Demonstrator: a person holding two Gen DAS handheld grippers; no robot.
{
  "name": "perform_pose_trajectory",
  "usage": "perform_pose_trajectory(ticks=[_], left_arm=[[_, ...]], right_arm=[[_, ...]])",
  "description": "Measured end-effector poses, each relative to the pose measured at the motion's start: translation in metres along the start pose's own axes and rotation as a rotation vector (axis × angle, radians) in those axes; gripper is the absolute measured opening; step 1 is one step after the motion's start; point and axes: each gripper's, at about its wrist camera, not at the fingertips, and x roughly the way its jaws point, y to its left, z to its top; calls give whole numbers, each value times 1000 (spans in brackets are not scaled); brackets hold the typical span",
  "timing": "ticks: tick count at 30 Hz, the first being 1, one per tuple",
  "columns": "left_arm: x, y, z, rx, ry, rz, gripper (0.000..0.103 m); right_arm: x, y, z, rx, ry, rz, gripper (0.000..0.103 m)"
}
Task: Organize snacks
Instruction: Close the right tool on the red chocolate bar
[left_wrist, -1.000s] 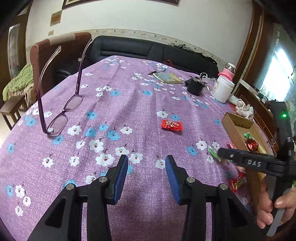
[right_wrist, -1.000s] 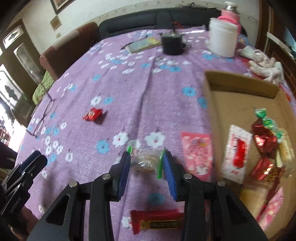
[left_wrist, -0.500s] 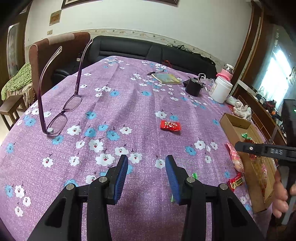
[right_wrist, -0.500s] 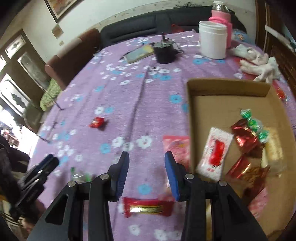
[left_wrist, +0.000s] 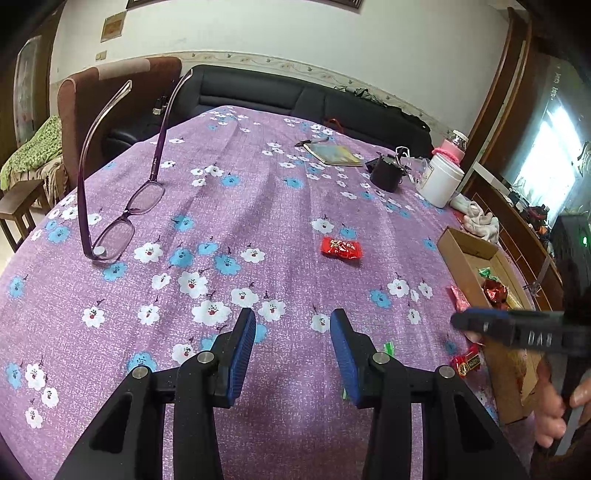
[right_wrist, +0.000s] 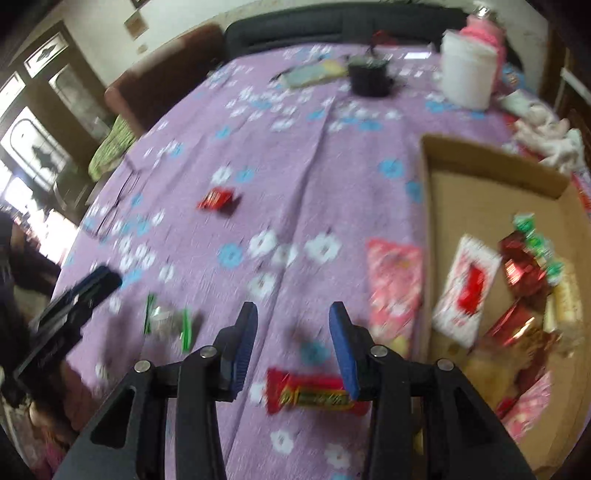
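Purple floral tablecloth (left_wrist: 229, 206), snacks scattered, cardboard box (right_wrist: 480, 206)

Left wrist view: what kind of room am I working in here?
Most likely a home living or dining room: a table under a purple floral tablecloth, a black sofa along the wall behind it, and reading glasses left on the cloth.

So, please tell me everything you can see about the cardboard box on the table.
The cardboard box is a shallow, open tray of plain brown card with low walls and no lid. It lies flat on the purple flowered tablecloth, near the table's edge. Its far half is bare; the near half holds several wrapped snacks, red foil, green-ended and white-and-red among them. A pink packet lies on the cloth right beside its outer wall. Neither gripper touches it.
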Motion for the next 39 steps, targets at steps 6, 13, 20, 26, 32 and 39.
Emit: perform_pose_trajectory(ticks=[6,13,20,26,32,39], left_arm=[[-2,-3,-1,18,-7,0,44],[-1,-4,-1,21,-3,-5,44],[-1,-1,-1,7,1,-6,44],[1,1,-1,0,7,-4,44],[1,1,-1,6,4,-3,44],[1,3,0,-5,4,-1,44]], right_arm=[[6,-3,-16,-14,49,-12,41],[-13,12,-47,-103,88,67,56],[-12,26,-71,-282,61,-88,51],[-17,28,-82,-332,40,-86,51],[-15,26,-82,-333,22,-110,18],[-7,39,-51,-155,-25,-41,18]])
